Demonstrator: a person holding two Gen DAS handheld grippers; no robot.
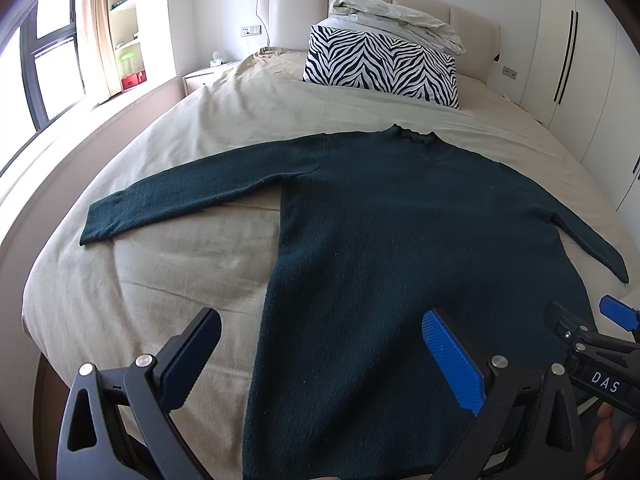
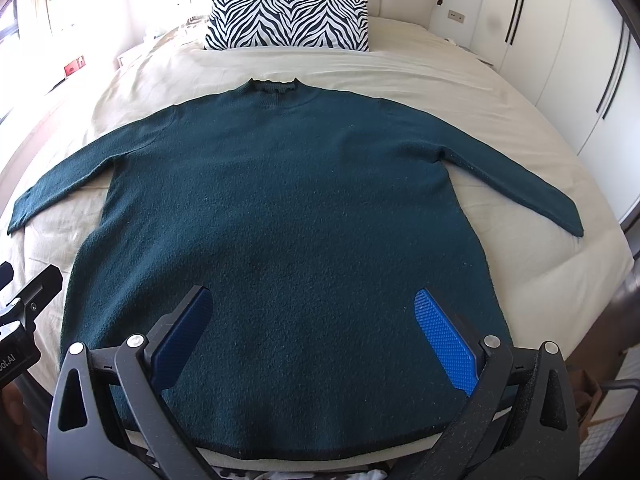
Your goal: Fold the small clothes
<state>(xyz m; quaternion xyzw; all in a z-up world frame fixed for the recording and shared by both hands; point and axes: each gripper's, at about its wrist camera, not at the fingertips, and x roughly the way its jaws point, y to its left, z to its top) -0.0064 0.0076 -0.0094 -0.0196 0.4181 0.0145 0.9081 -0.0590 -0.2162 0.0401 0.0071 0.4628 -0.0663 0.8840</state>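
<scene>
Left hand-held gripper (image 1: 320, 360) hovers low over the near left edge of the sweater (image 1: 400, 232), fingers spread wide, nothing between them. Right hand-held gripper (image 2: 316, 332) sits over the hem, equally released, blue pads (image 2: 444, 340) apart above the knit. The dark teal sweater lies flat on the bed (image 2: 440, 80), collar toward the zebra pillow (image 2: 288, 20), both sleeves stretched out to the sides, hem running just along the bed's near edge. The fabric looks smooth and unfolded.
</scene>
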